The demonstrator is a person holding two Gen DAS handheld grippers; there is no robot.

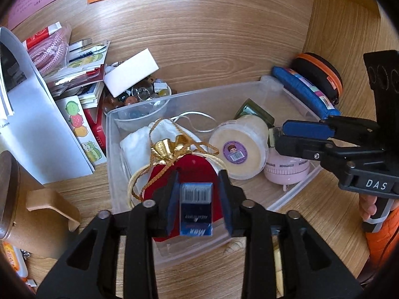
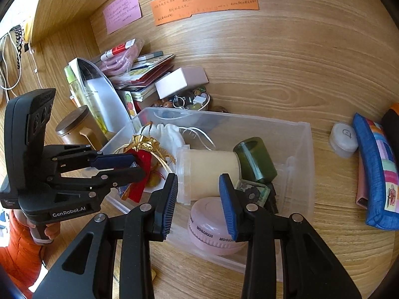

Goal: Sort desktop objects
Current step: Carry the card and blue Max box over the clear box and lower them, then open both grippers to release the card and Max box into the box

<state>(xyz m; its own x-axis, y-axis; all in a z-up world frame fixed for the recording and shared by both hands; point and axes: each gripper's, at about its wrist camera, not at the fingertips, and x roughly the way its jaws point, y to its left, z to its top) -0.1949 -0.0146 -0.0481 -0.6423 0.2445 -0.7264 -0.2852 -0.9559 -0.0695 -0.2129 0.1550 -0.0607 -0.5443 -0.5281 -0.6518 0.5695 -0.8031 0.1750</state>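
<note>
A clear plastic bin (image 1: 139,109) (image 2: 304,149) sits on the wooden desk. It holds a red and gold drawstring pouch (image 1: 194,167) (image 2: 142,154), a white pouch (image 1: 139,144), a cream tub (image 1: 239,149) (image 2: 212,172), a pink round gadget (image 1: 286,172) (image 2: 212,229) and a green jar (image 2: 254,159). My left gripper (image 1: 199,186) (image 2: 139,167) is above the bin's near end, jaws apart, with a small blue card reader (image 1: 196,206) between them, not clamped. My right gripper (image 2: 198,186) (image 1: 279,137) is open and empty over the pink gadget.
A pile of booklets, sticker sheets and a white box (image 1: 132,72) lies left of the bin beside a bowl of trinkets (image 2: 189,102). A wooden mug (image 1: 30,209) stands near left. A blue pencil case (image 2: 376,174) and a small white case (image 2: 344,137) lie right.
</note>
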